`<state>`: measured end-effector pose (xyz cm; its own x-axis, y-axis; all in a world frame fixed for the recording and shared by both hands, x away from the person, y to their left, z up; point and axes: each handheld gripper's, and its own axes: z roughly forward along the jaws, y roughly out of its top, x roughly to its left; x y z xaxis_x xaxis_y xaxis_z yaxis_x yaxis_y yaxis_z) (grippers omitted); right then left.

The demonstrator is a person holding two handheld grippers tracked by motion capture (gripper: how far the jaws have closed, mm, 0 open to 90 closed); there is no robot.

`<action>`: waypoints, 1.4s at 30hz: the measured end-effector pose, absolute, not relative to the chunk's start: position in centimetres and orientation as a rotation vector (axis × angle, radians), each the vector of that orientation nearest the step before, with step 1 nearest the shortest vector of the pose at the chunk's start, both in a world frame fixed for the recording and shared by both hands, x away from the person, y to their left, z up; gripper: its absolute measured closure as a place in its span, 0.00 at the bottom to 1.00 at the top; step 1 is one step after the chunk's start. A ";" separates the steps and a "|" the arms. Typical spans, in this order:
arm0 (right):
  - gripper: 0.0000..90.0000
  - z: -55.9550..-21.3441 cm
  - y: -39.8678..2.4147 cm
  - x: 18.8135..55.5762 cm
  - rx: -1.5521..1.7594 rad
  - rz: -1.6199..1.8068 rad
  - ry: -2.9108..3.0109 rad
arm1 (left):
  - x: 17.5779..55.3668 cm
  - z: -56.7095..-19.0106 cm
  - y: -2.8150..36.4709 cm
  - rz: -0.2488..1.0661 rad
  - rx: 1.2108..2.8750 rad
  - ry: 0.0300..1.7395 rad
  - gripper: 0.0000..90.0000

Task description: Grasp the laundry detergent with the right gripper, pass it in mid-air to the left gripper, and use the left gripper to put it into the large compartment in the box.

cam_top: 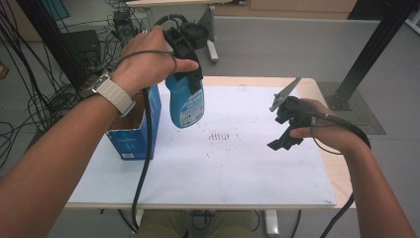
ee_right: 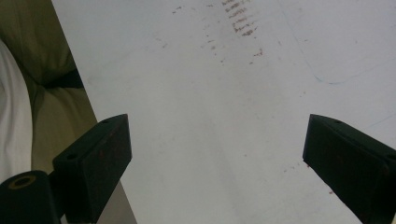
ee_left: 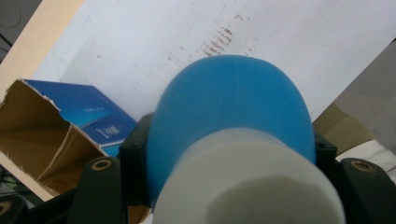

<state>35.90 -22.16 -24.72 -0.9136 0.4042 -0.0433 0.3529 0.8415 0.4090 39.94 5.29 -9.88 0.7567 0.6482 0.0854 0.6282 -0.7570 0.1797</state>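
The bottle [cam_top: 186, 101] is bright blue with a white cap and a blue-and-white label. Beside the bottle, the open box [cam_top: 132, 130] is blue outside, brown cardboard inside. Below the bottle, the white surface [cam_top: 247, 168] carries reddish-brown streaks. Both claws are black.

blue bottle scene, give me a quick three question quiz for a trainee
1. True or false: the left tool holds the blue bottle up off the table.
2. Which best describes the right tool? A) shut on a cloth B) open with nothing between its jaws C) shut on the bottle
3. What stands on the table to the left of the bottle in the high view?

Key: 1 true; 2 B; 3 an opened blue cardboard box.
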 end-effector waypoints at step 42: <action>0.09 -24.6 -24.4 35.9 0.639 0.572 2.861 | 41.5 -5.8 8.7 0.233 2.512 1.660 0.42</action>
